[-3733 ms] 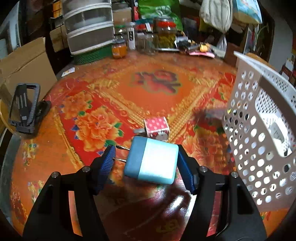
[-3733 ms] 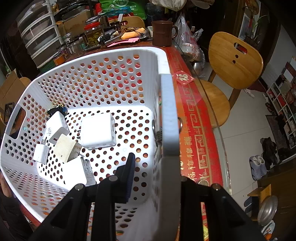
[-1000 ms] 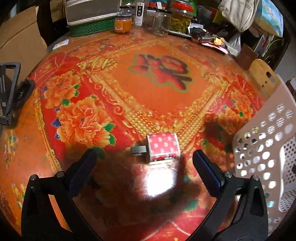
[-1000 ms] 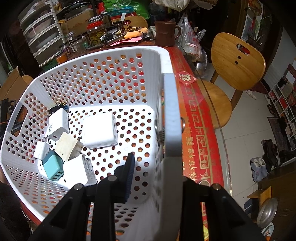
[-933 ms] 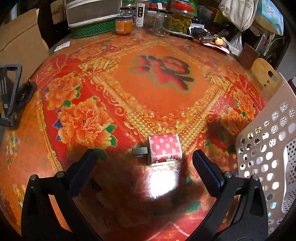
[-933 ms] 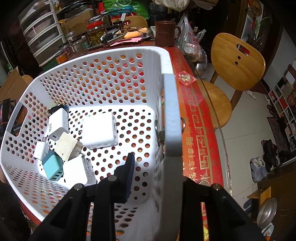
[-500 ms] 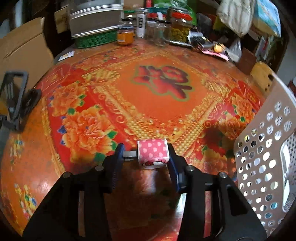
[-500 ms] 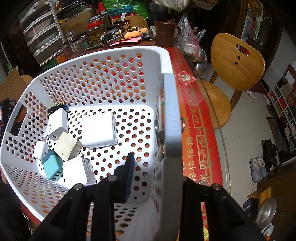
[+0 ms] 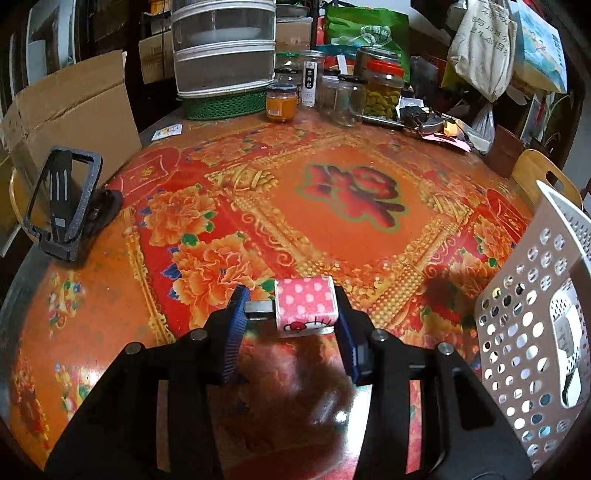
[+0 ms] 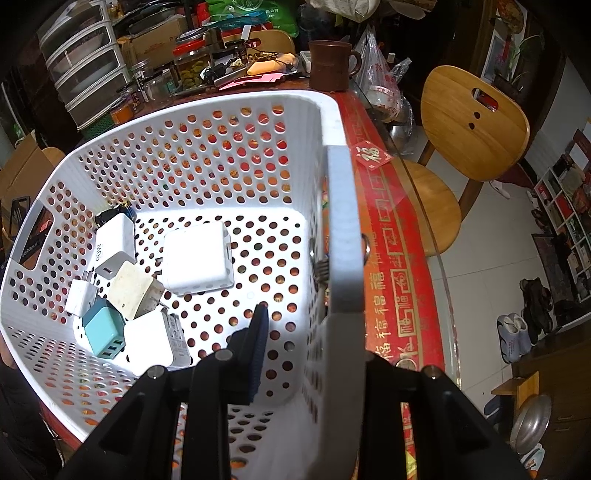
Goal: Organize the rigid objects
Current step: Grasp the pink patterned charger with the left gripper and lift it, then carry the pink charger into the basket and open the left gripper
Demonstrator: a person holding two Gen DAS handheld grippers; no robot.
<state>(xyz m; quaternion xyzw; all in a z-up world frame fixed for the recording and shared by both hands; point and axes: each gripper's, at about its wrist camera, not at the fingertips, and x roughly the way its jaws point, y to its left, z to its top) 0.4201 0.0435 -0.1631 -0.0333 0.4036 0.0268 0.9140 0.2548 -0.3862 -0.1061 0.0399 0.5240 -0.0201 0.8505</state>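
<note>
Now my left gripper [image 9: 290, 317] pinches the pink charger [image 9: 306, 308], so I carry it level toward the basket [image 9: 532, 332] at three o'clock, which my right gripper [image 10: 314, 332] clamps by its wall.

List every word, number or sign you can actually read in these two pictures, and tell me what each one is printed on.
"90W": white charger in the white basket.
"福": red paper square on the table edge.
"福", repeated in gold: the red border strip of the tablecloth.
Large red character at the tablecloth's centre: too stylised to read.
Green bag, cloth bag, jar labels: too blurred.
</note>
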